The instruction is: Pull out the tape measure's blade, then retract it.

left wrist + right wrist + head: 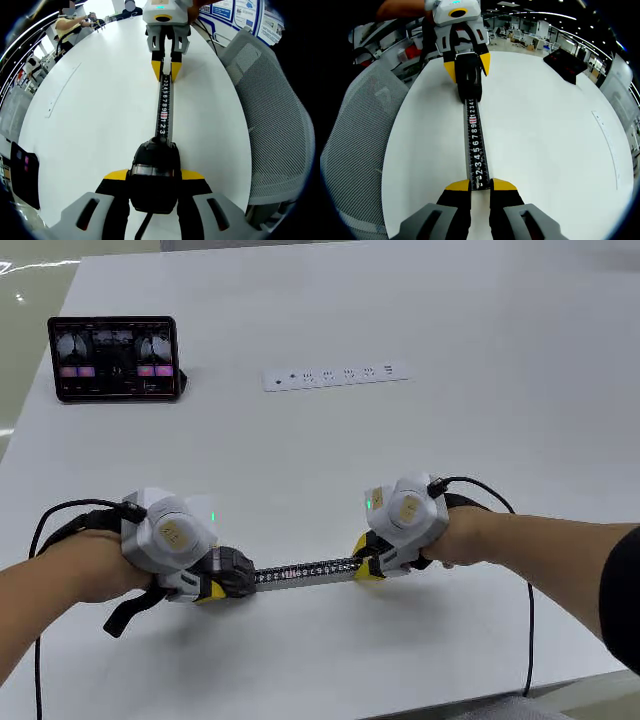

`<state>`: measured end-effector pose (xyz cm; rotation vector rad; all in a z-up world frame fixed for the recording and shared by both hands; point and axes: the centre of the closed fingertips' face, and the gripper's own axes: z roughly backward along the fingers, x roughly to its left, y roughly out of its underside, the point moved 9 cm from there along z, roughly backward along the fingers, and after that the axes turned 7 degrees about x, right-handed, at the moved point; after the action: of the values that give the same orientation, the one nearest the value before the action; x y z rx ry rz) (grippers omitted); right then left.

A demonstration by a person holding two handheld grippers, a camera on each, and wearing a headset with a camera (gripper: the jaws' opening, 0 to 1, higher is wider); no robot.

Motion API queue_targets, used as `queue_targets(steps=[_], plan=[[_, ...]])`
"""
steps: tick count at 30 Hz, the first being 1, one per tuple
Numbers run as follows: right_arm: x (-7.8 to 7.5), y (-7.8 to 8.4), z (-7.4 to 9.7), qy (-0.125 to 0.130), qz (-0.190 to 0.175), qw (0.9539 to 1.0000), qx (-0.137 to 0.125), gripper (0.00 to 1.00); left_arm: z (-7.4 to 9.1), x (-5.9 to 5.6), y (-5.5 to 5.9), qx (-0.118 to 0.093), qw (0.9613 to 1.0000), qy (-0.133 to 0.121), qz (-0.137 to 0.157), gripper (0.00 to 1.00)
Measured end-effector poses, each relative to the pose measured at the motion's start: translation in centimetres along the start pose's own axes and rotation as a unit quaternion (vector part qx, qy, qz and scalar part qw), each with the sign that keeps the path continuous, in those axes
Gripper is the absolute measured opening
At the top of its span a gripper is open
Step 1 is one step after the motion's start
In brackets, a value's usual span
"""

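Our left gripper (154, 176) is closed around the black tape measure case (155, 189), its yellow tips pressing the two sides, low over the desk (330, 450). Our right gripper (480, 186) is pinched on the free end of the blade (474, 145). The blade runs straight between the two grippers, either just above the desk or lying on it; we cannot tell which. A short length is out, so we judge the pull to be under way.

The main risk we see is at the right gripper. It pinches a thin strip, and the spring in the case likely pulls against it. If that pinch slackens, the blade could whip back into the case uncontrolled. Pulling out of line with the case mouth could twist or kink the blade.

On the left, the case is rounded and held by the tips alone, so a hard tug could turn it or drag it free. For the retract, we would bring the right gripper in toward the case gradually.

The tablet (114, 357) and power strip (335, 374) lie well apart from the work.
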<state>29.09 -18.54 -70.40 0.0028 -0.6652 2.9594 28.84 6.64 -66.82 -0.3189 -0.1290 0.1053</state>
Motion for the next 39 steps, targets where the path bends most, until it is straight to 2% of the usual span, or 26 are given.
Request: queue_targets(steps=[13, 39], plan=[[0.1, 0.8, 0.4, 0.007, -0.011, 0.9999, -0.008, 0.09, -0.1, 0.0, 0.0, 0.001, 1.0, -0.001, 0.0, 0.31], [0.0, 2.0, 1.1, 0.006, -0.008, 0.9999, 0.001, 0.09, -0.1, 0.1, -0.1, -0.001, 1.0, -0.002, 0.005, 0.31]])
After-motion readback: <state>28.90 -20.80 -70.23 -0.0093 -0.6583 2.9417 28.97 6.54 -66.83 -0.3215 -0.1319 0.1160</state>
